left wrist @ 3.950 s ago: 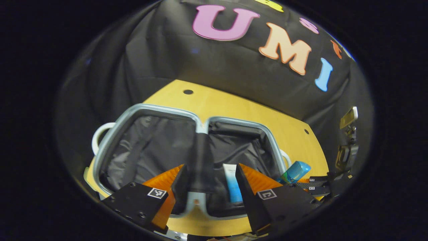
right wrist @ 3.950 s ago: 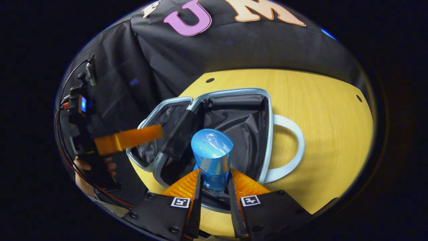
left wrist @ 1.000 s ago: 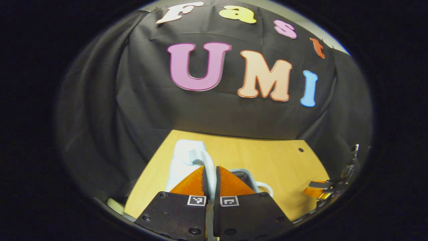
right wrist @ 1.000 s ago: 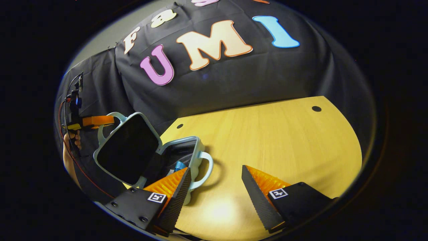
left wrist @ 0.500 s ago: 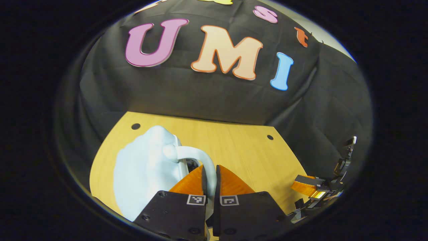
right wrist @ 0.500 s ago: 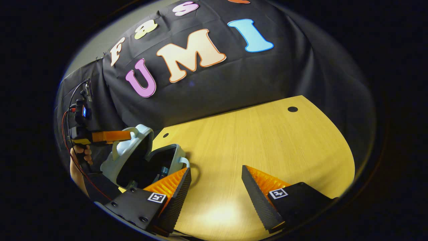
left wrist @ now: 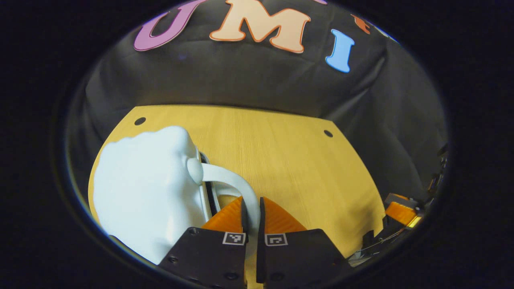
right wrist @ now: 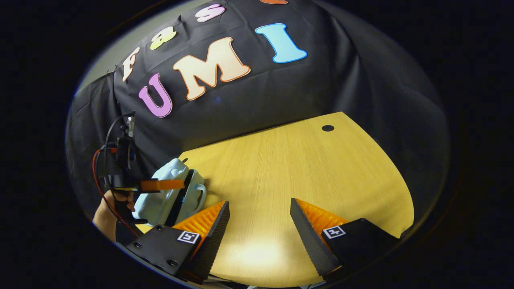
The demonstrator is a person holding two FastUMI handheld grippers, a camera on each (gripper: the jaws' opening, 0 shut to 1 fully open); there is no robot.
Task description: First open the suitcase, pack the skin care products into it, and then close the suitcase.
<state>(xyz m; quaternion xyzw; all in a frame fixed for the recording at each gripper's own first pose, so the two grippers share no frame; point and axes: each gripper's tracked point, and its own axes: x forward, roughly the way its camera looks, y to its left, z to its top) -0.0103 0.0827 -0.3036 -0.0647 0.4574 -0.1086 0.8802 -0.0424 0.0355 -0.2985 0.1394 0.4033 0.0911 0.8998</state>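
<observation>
While nearly shut: suitcase (left wrist: pixel 148 192) lid, a dark gap left
Left hand-held gripper (left wrist: pixel 251 218): clamped on handle (left wrist: pixel 235 186); might slip
Right hand-held gripper (right wrist: pixel 259 222): fingers apart, idle

Our left gripper (left wrist: pixel 251 212) has its two fingers (left wrist: pixel 229 214) pressed nearly together, pinched on a thin curved handle (left wrist: pixel 229 180). In the right gripper view we see that gripper farther off at the left, a hand (right wrist: pixel 107 208) gripping its grip from below. Our right gripper (right wrist: pixel 260 218) has its fingers spread wide, with nothing between them.
</observation>
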